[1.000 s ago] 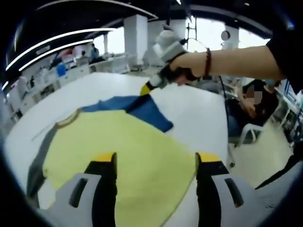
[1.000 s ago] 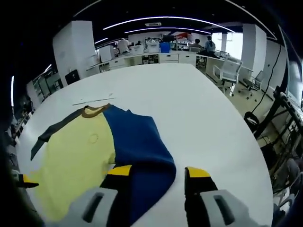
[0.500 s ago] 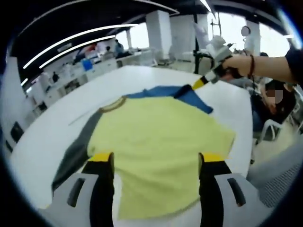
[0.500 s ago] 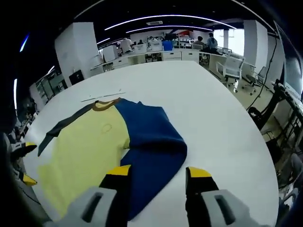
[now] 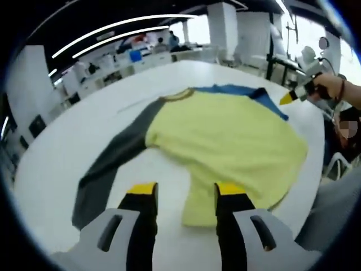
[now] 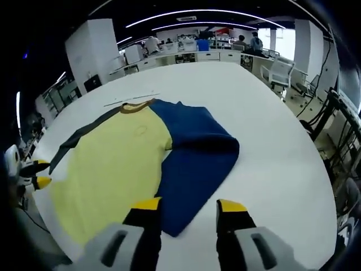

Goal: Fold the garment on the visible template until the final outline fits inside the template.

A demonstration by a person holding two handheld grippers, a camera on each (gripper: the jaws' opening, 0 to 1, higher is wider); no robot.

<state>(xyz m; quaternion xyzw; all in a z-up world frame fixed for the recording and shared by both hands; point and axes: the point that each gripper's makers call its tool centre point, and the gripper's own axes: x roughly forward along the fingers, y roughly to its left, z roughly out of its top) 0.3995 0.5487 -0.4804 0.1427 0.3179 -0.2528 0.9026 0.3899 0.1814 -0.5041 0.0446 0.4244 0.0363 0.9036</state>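
The left gripper (image 5: 183,195) reaches forward low over the near edge of the counter (image 5: 51,152), its yellow-tipped jaws parted with an open gap between them. The right gripper (image 6: 184,210) is also held low over the counter's near edge, jaws apart and closed on nothing. In the left gripper view the right gripper shows at the far right edge of the counter, gripped by the person's hand (image 5: 330,87), which wears a bead bracelet on its wrist.
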